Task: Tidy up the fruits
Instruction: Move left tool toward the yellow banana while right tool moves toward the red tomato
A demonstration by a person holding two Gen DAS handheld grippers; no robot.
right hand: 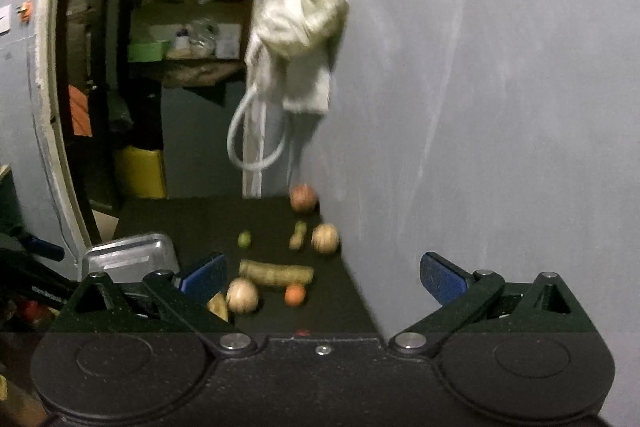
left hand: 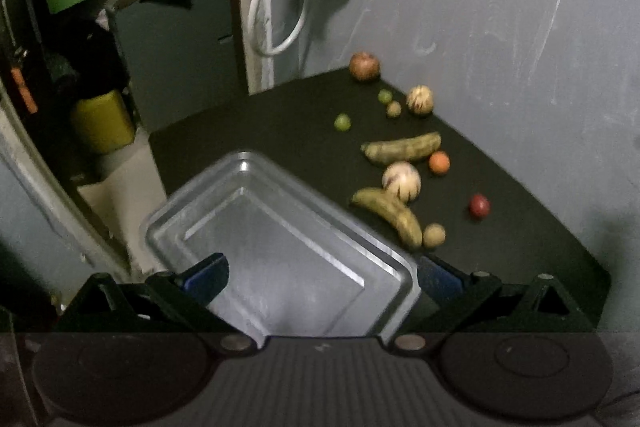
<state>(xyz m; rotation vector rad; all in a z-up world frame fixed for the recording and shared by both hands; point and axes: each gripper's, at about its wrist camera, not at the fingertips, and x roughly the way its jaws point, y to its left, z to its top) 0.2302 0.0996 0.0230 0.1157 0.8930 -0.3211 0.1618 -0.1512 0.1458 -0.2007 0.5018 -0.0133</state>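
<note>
A shiny metal tray (left hand: 320, 259) lies on the black table, right under my open left gripper (left hand: 322, 277), which holds nothing. Fruit is scattered beyond it along the wall: two bananas (left hand: 390, 213) (left hand: 402, 148), two pale striped melons (left hand: 401, 179) (left hand: 419, 99), an orange (left hand: 439, 163), a red fruit (left hand: 479, 205), an apple (left hand: 364, 66), green limes (left hand: 342, 122). In the right wrist view my right gripper (right hand: 322, 277) is open and empty above the near fruit: a melon (right hand: 242, 295), the orange (right hand: 295, 294), a banana (right hand: 276, 272). The tray (right hand: 130, 255) sits to the left.
A grey wall (left hand: 500, 47) borders the table on the right. A white cloth bag (right hand: 300, 39) and a looped white cable (right hand: 256, 139) hang at the wall's corner. Past the table's far edge stand a yellow container (left hand: 102, 121) and cluttered shelves (right hand: 188, 47).
</note>
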